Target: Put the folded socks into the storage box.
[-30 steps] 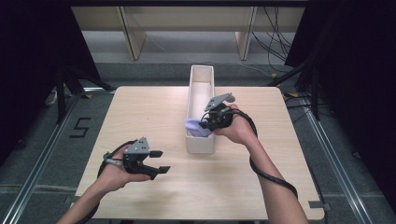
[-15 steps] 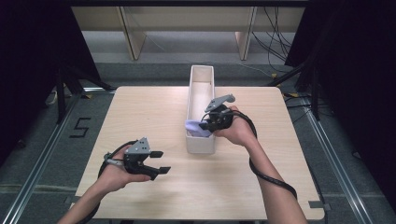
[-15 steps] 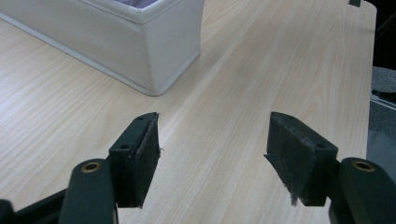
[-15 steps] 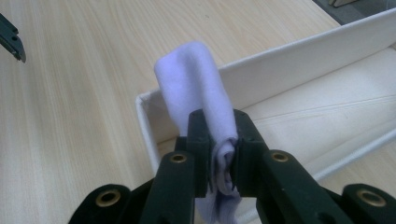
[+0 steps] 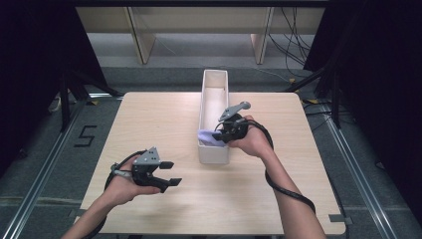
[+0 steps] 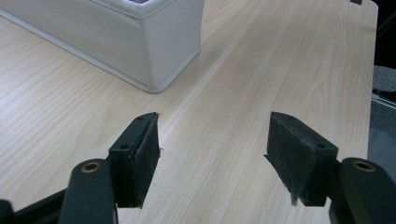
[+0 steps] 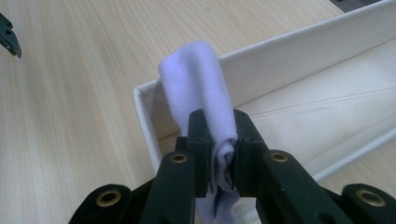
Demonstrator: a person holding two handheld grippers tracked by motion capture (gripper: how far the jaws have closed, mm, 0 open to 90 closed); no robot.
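**Right gripper clamps folded cloth over the bin's near end**

Right gripper (image 7: 219, 135) has its jaws drawn close together and pinched on a folded lilac cloth (image 7: 198, 79), which bulges up in a rounded loop past the pads and hangs out a little below them. In the high view the same cloth (image 5: 207, 137) sits at the near end of the bin (image 5: 214, 154), held above its rim, with the gripper (image 5: 224, 132) reaching in from the bin's right side. The right gripper view puts the cloth over the bin's near corner (image 7: 144, 116), above the pale inside floor; whether the cloth touches the wall I cannot tell.

The bin is long, narrow and white, standing lengthwise away from the person near the middle of the table (image 5: 149, 114).

Left gripper (image 5: 169, 174) is held by the left hand (image 5: 124, 184) near the table's front left, well apart from the bin. Its jaws stand wide open with nothing between them; the left gripper view shows bare wood between the pads (image 6: 142, 158) and a corner of the bin (image 6: 154, 51) ahead.
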